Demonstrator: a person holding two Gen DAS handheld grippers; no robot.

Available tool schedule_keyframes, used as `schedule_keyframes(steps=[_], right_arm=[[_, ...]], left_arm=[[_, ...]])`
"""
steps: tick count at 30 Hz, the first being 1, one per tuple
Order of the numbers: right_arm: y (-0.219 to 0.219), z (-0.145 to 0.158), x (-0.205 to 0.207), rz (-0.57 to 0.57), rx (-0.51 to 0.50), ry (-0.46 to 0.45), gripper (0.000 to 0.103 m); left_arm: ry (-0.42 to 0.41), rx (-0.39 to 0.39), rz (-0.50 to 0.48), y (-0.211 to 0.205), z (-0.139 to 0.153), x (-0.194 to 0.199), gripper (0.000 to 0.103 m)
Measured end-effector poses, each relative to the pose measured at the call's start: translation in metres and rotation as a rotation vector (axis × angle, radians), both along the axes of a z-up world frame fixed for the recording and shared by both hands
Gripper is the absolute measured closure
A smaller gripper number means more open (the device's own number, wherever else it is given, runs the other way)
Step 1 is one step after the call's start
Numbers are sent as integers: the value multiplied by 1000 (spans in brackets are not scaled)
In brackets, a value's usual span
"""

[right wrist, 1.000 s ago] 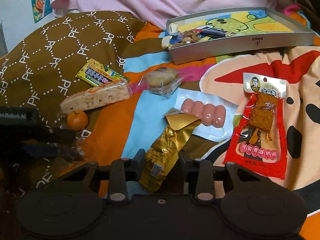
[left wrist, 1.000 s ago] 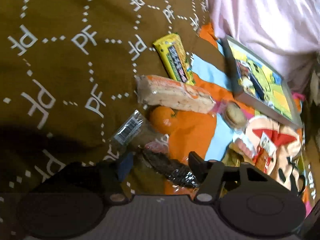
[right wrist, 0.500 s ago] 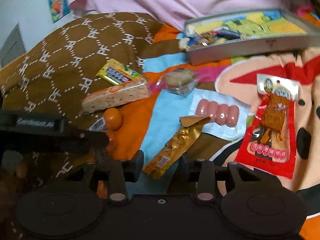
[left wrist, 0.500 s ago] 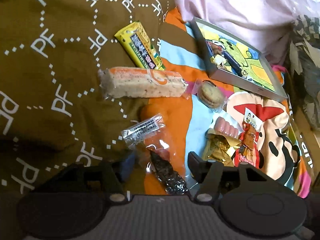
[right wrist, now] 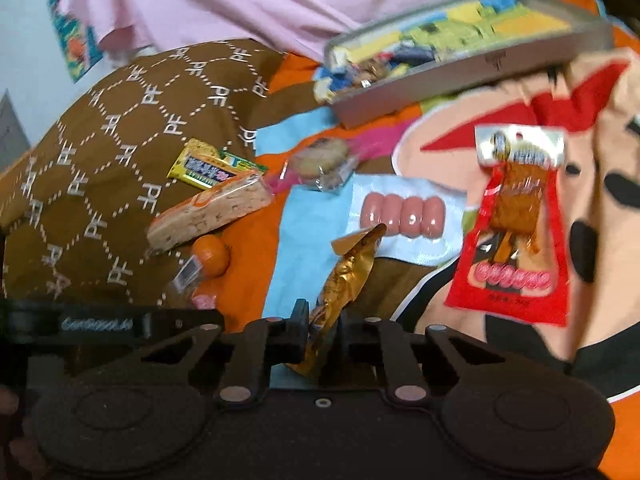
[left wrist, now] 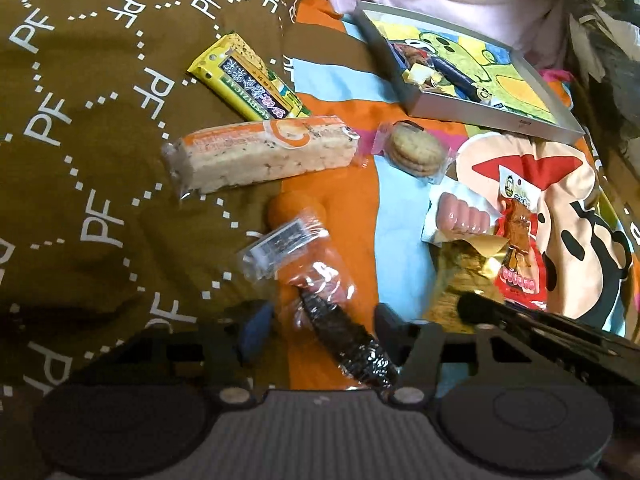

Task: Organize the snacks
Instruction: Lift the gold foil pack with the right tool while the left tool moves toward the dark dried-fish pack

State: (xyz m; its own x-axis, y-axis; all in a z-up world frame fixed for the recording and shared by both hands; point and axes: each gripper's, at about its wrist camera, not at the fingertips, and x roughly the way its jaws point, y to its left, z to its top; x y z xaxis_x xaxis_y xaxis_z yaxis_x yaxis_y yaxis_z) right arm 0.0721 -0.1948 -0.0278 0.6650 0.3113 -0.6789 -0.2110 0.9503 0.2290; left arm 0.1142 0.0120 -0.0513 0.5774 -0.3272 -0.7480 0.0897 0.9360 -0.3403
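My left gripper (left wrist: 320,326) has its fingers apart around a clear packet with a dark snack (left wrist: 340,336), which lies between them; whether it is gripped I cannot tell. My right gripper (right wrist: 322,330) is shut on a gold foil packet (right wrist: 344,276). On the bedding lie an orange-wrapped cake bar (left wrist: 264,152), a yellow bar (left wrist: 248,80), a small orange (right wrist: 210,254), a wrapped biscuit (left wrist: 416,150), a sausage pack (right wrist: 402,214) and a red snack pouch (right wrist: 514,232). A metal tray (left wrist: 496,118) holds several small snacks.
A brown patterned pillow (left wrist: 80,120) fills the left. Pink fabric (right wrist: 240,0) hangs behind the tray. The right gripper's body (left wrist: 540,324) reaches in at the lower right of the left wrist view.
My right gripper has closed on the gold packet and tilted. My left gripper has drawn back and swung right, so the tray and more snacks show.
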Motion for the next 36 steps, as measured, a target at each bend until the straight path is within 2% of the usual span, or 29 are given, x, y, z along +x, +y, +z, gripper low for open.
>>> schedule_keyframes(steps=[3, 5, 8, 12, 13, 17, 18, 21, 24, 28, 30, 32, 33, 36], right_arm=[[6, 10, -14, 55, -91, -35, 90], [9, 17, -23, 93, -144, -52, 94], [11, 20, -31, 132, -214, -65, 94], [5, 14, -26, 130, -191, -42, 89], [4, 11, -23, 126, -179, -30, 88], [3, 0, -16, 122, -144, 5, 84], [4, -2, -16, 124, -152, 1, 84], [6, -8, -15, 132, -188, -13, 81], [8, -10, -15, 136, -207, -22, 81], [13, -8, -21, 150, -254, -41, 83], [14, -6, -26, 149, -281, -53, 84], [13, -4, -31, 148, -313, -68, 85], [13, -3, -33, 152, -322, -75, 87], [9, -2, -38, 153, -339, -87, 88]], left_arm=[[3, -19, -37, -3, 1, -3, 56], [12, -46, -76, -8, 1, -6, 57], [3, -52, -113, -13, 2, -9, 58], [36, -92, -91, -12, -5, -1, 57], [46, -106, -81, -11, -6, 2, 54], [75, -180, -82, -14, -9, 11, 25], [76, -182, -86, -16, -9, 11, 23], [72, -145, -94, -23, -12, 12, 23], [76, -122, -93, -27, -12, 13, 23], [77, -49, -112, -39, -12, 14, 24], [72, -9, -121, -45, -11, 14, 26], [66, 28, -121, -48, -11, 13, 34], [63, 39, -115, -48, -10, 12, 34], [65, 28, -106, -45, -10, 11, 36]])
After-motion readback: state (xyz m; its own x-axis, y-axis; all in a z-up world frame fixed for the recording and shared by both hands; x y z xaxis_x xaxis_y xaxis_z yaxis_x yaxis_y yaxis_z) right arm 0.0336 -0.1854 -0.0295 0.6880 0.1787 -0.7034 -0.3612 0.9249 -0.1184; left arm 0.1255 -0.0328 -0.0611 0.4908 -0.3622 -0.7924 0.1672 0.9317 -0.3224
